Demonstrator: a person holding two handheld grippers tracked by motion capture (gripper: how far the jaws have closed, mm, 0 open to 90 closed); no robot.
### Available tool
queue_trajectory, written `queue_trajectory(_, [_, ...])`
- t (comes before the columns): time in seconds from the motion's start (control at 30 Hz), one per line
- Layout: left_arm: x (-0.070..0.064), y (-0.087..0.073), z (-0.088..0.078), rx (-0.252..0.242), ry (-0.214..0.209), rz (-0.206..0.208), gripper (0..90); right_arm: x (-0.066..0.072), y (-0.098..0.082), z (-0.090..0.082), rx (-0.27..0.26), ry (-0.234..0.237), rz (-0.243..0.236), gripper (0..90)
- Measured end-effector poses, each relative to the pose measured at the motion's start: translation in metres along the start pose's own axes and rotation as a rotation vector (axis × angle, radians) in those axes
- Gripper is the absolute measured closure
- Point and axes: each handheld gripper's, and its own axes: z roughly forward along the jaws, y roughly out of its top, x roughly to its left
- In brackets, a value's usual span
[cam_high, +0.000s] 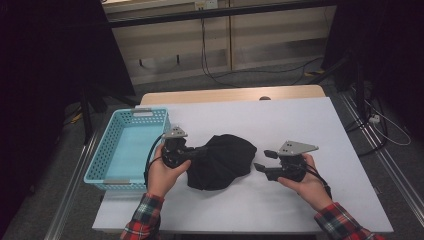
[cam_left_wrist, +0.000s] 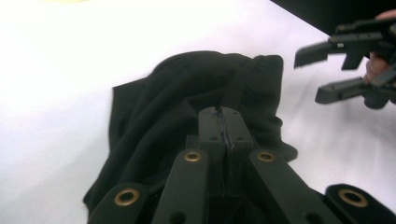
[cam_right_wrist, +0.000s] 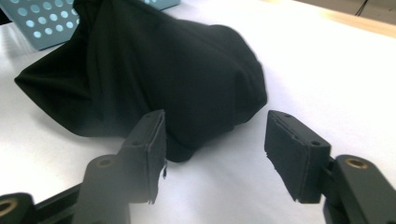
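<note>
High view: black cloth (cam_high: 220, 161) lay bunched mid-desk (cam_high: 300, 120), right of the blue basket (cam_high: 125, 147). Left gripper (cam_high: 197, 150) pinched its left edge; right gripper (cam_high: 262, 160) sat just beside it, apart.

Left gripper view: fingers (cam_left_wrist: 210, 123) pressed together on a fold of cloth (cam_left_wrist: 187, 93).

Right gripper view: fingers (cam_right_wrist: 149, 149) spread, nothing between them, cloth (cam_right_wrist: 163, 70) just beyond.
</note>
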Motion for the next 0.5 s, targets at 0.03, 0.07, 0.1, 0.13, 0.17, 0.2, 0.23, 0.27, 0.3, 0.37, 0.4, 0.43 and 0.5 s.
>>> queue_trajectory(0.03, [0.001,0.0,-0.001,-0.004,0.005,-0.004,88.6,0.0,0.0,0.001,0.002,0.007,0.001,41.8])
queue_trajectory(0.07, [0.002,0.0,-0.001,-0.01,0.008,-0.006,88.6,0.001,0.0,0.002,0.0,0.019,-0.001,43.2])
queue_trajectory(0.1, [0.002,0.0,-0.002,-0.016,0.015,-0.007,88.6,0.002,0.0,0.004,0.002,0.028,-0.007,44.1])
queue_trajectory(0.13, [0.003,0.0,-0.002,-0.017,0.024,-0.005,88.6,0.003,0.0,0.005,0.007,0.031,-0.013,45.3])
queue_trajectory(0.17, [0.005,0.0,-0.003,-0.026,0.032,-0.008,88.6,0.004,-0.001,0.007,0.013,0.034,-0.018,46.5])
queue_trajectory(0.2, [0.006,0.001,-0.004,-0.03,0.039,-0.013,88.6,0.005,-0.001,0.009,0.017,0.04,-0.014,49.6])
queue_trajectory(0.23, [0.008,0.001,-0.005,-0.039,0.044,-0.015,88.6,0.004,-0.001,0.011,0.017,0.042,-0.015,53.6])
queue_trajectory(0.27, [0.009,0.001,-0.006,-0.046,0.049,-0.022,88.6,0.004,-0.001,0.013,0.021,0.043,-0.012,55.3])
queue_trajectory(0.3, [0.011,0.001,-0.007,-0.052,0.053,-0.037,88.6,0.004,0.0,0.015,0.019,0.041,-0.007,55.5])
queue_trajectory(0.37, [0.014,0.001,-0.007,-0.052,0.063,-0.041,88.6,0.004,0.002,0.019,0.012,0.06,-0.006,56.7])
queue_trajectory(0.4, [0.015,0.001,-0.006,-0.052,0.069,-0.045,88.6,0.004,0.003,0.023,0.014,0.061,-0.009,56.4])
queue_trajectory(0.43, [0.016,0.001,-0.006,-0.044,0.08,-0.038,88.6,0.005,0.003,0.026,0.022,0.065,-0.015,54.3])
queue_trajectory(0.5, [0.016,0.001,-0.005,-0.046,0.086,-0.041,88.6,0.007,0.004,0.032,0.033,0.072,-0.021,48.7])
